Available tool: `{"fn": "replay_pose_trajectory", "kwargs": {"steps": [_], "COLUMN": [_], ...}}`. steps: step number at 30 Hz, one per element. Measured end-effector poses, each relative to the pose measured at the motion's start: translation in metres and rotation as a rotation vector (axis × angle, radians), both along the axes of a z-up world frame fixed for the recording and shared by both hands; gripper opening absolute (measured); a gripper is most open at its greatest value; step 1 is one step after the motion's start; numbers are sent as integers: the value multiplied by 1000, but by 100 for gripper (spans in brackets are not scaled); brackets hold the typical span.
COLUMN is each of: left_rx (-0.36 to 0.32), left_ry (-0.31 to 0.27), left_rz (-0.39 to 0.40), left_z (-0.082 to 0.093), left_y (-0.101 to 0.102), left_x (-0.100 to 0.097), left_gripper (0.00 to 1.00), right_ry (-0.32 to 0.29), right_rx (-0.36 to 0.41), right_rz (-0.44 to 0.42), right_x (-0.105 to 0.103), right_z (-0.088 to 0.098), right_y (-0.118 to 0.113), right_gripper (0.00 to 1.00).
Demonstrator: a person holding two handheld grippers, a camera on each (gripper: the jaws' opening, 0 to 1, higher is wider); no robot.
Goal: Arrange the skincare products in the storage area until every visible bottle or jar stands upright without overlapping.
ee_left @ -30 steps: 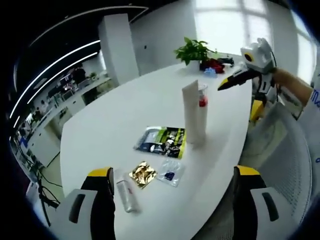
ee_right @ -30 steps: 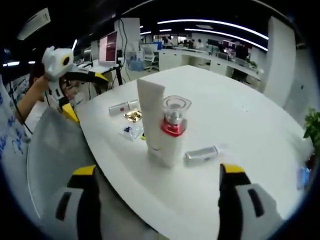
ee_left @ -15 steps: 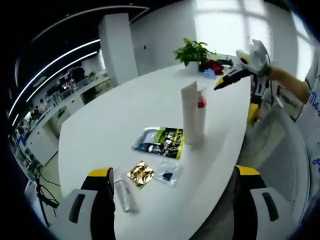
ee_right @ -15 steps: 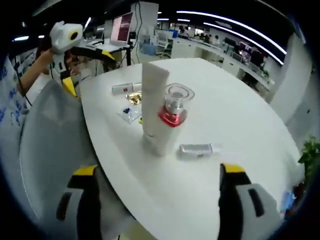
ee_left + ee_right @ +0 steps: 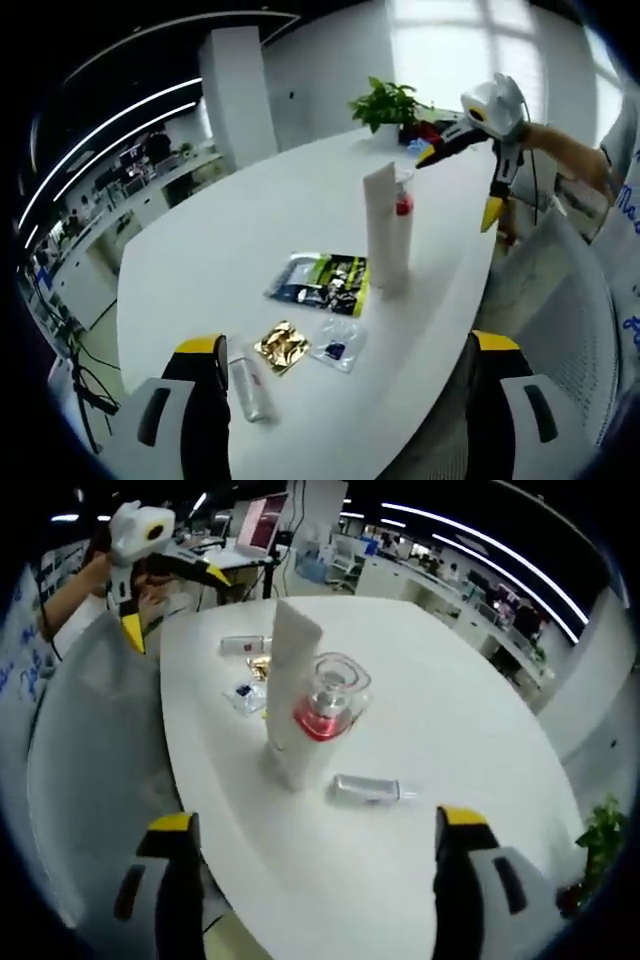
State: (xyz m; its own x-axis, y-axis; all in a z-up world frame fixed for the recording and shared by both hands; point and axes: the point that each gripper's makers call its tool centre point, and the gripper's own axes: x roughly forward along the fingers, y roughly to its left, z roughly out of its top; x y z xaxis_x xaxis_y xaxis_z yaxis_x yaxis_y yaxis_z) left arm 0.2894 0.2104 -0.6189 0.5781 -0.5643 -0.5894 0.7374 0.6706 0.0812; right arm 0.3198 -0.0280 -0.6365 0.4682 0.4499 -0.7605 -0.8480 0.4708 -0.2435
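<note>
Taking the upright white tube (image 5: 384,232) as the landmark on the white surface (image 5: 230,230): in the left gripper view, far to its left and nearer the camera, a small clear bottle (image 5: 252,390) lies on its side just beside the left tongs (image 5: 345,400), whose jaws stand wide apart with nothing between them; next comes a gold foil sachet (image 5: 285,347), then a clear sachet (image 5: 341,343) with a dark mark, and above these a green and black packet (image 5: 323,282) lying flat just left of the tube's base. Touching the tube on its far side stands a clear bottle with a red collar (image 5: 404,203). Beyond it sits a potted plant (image 5: 386,103) at the far end of the surface, and to the upper right the right tongs (image 5: 457,170) hover above the edge, jaws spread and empty. In the right gripper view the tube (image 5: 292,705) and the red-collared bottle (image 5: 327,710) stand upright together, and a small silver bottle (image 5: 368,789) lies flat just right of them, the right tongs (image 5: 310,880) released
</note>
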Motion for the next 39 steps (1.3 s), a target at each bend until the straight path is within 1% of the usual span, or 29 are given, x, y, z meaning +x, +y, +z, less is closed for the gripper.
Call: {"fn": "replay_pose_trajectory", "kwargs": {"steps": [6, 12, 14, 18, 28, 35, 39], "left_rx": [-4, -3, -4, -2, -2, -4, -6], "left_ry": [1, 8, 8, 9, 18, 23, 26], "left_rz": [4, 0, 0, 5, 16, 24, 23], "left_z": [0, -2, -2, -2, -3, -3, -4], "left_y": [1, 0, 0, 2, 4, 6, 5], "left_x": [1, 0, 0, 1, 0, 0, 0], "left_gripper": [97, 97, 97, 97, 97, 97, 97], "right_ry": [-14, -25, -14, -13, -8, 16, 26], "right_rx": [-62, -84, -98, -108, -179, -224, -241], "right_rz": [32, 53, 61, 74, 131, 195, 208], "right_x": [8, 21, 23, 31, 48, 56, 65], "right_z": [1, -1, -3, -5, -14, -22, -28], "right_y": [-10, -13, -13, -13, -17, -16, -17], "right_gripper": [94, 87, 84, 77, 69, 62, 58]}}
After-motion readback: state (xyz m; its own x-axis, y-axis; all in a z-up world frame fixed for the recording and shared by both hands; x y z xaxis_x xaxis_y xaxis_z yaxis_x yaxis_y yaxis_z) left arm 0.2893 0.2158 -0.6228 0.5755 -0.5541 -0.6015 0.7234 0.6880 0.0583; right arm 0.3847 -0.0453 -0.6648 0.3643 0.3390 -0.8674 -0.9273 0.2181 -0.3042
